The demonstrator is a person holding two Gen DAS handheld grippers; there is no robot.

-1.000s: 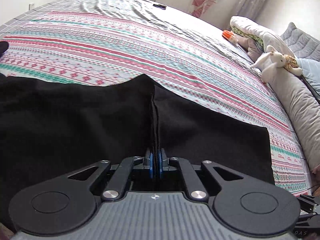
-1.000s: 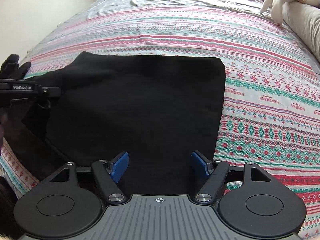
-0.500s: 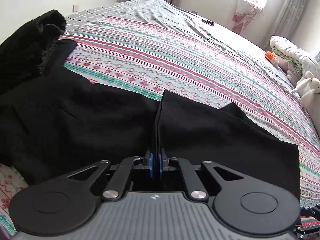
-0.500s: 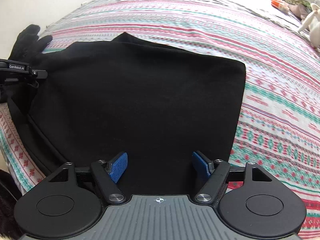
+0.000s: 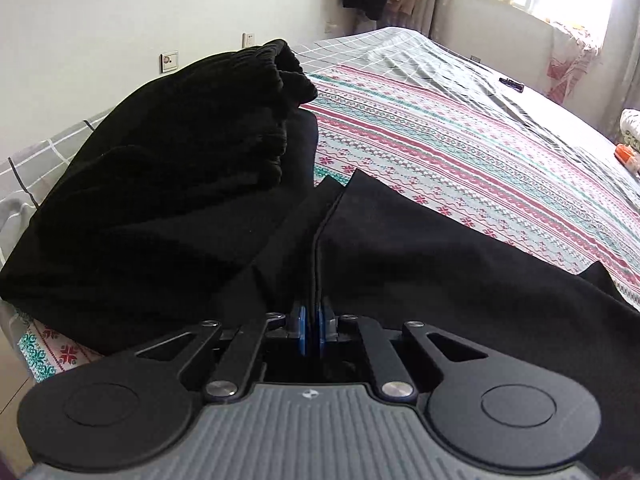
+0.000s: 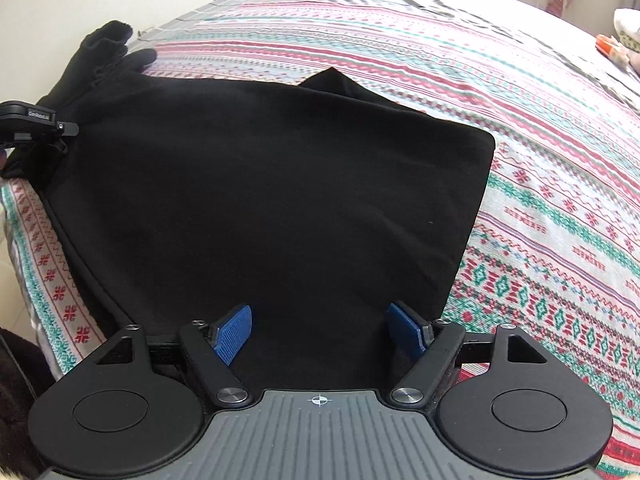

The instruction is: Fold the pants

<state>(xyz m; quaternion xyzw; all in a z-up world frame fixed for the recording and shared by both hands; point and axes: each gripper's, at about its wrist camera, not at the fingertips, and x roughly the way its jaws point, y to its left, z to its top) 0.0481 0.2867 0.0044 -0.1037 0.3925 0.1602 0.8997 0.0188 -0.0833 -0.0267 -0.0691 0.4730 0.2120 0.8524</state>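
Note:
Black pants [image 6: 280, 184] lie folded on the patterned bedspread near the bed's near left corner. My left gripper [image 5: 311, 328] is shut on a black edge of the pants [image 5: 440, 272], which runs between its blue pads. The bunched waistband [image 5: 224, 128] rises at the left of the left wrist view. My right gripper [image 6: 318, 334] is open over the near edge of the pants, blue pads spread apart and empty. The left gripper's body [image 6: 32, 120] shows at the far left of the right wrist view.
The striped red, green and white bedspread [image 6: 540, 200] stretches right and far. A grey checked sheet [image 5: 400, 52] covers the far end, with a small dark remote [image 5: 511, 82] on it. The bed's left edge [image 6: 24, 264] and a wall are close by. An orange object [image 5: 626, 154] lies far right.
My left gripper has carried the held pants edge leftward toward the waistband, which now looms large at left. The folded layer has shifted left over the pants. My right gripper stayed open.

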